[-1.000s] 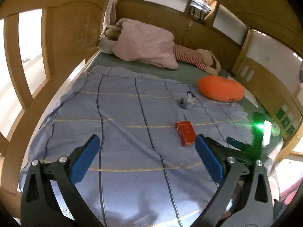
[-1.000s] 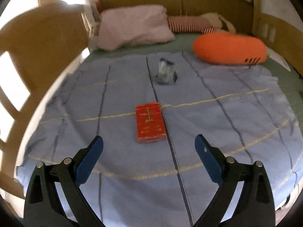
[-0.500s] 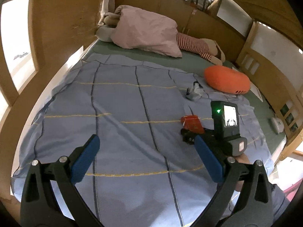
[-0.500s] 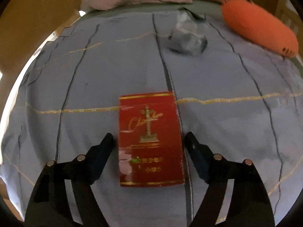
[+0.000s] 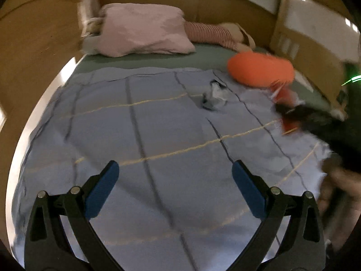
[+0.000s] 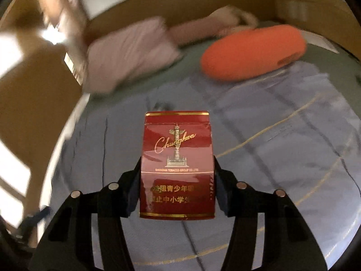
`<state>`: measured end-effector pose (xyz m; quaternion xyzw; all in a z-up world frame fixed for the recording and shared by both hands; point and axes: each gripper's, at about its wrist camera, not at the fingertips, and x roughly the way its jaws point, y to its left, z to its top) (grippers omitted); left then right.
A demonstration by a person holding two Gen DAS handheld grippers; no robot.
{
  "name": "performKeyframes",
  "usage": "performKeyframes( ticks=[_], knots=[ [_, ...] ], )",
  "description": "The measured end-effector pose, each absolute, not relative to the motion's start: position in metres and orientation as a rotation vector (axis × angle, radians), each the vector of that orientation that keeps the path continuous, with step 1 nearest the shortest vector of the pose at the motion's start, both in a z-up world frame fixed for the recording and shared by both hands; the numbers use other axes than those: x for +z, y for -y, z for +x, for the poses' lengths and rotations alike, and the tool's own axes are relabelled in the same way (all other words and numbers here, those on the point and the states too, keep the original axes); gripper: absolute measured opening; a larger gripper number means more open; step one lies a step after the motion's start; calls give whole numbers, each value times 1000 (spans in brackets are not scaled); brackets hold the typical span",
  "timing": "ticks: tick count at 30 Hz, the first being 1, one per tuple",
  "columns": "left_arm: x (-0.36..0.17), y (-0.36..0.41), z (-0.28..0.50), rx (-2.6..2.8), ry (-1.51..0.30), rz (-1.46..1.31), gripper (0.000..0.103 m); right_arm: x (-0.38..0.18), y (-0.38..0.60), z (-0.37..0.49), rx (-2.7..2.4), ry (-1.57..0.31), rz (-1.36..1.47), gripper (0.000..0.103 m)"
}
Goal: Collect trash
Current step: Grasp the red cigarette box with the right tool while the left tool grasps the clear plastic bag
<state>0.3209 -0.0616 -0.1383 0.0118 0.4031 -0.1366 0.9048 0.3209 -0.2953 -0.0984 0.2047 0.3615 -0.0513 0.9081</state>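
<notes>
Step in hand: carrying the cigarette pack (image 6: 177, 167) off the bed, judged from the grip and the blurred background.
Right claw (image 6: 177, 187): closed on the cigarette pack, one finger pressed to each long side of its lower half.
Left claw (image 5: 173, 189): wide, nothing between its blue pads (image 5: 102, 188); it hangs over the blanket (image 5: 158, 135) at lower centre of the left view.
How to do it well: keep the squeeze even and light, since a card box probably dents if pinched harder. Hold the pack level so it does not pivot between the fingers. Where the trash goes is not visible in either view, so the drop point must be found before letting go.
Pack position: centre of the right view, upright in the claw, apparently lifted clear of the blanket. In the left view a blurred red patch (image 5: 285, 94) shows at right, close to the orange cushion (image 5: 259, 72).
Pack appearance: dark red glossy box, gold border lines at top and bottom, gold script and a column emblem on the face, gold characters on the lower half. Top flap edges look slightly creased; whether it is empty cannot be told.
Other trash: a crumpled grey and white wrapper (image 5: 213, 97) lies on the blanket, upper centre of the left view, not yet collected.
Surroundings: pink pillow (image 5: 144, 33) at the upper left of the left view.
</notes>
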Motion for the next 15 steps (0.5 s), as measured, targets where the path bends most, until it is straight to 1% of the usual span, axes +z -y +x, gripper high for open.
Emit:
performKeyframes(
  ticks=[7, 9, 12, 15],
  knots=[
    [-166, 143, 418, -368, -866, 49, 100, -99, 330, 318, -153, -731, 458, 55],
    [-175, 170, 445, -382, -865, 101, 100, -101, 333, 317, -169, -727, 477, 55],
    [-188, 204, 477, -400, -856, 169, 100, -102, 338, 316, -179, -713, 499, 55],
    [-203, 222, 504, -374, -882, 169, 100, -101, 337, 318, -168, -694, 506, 55]
  ],
)
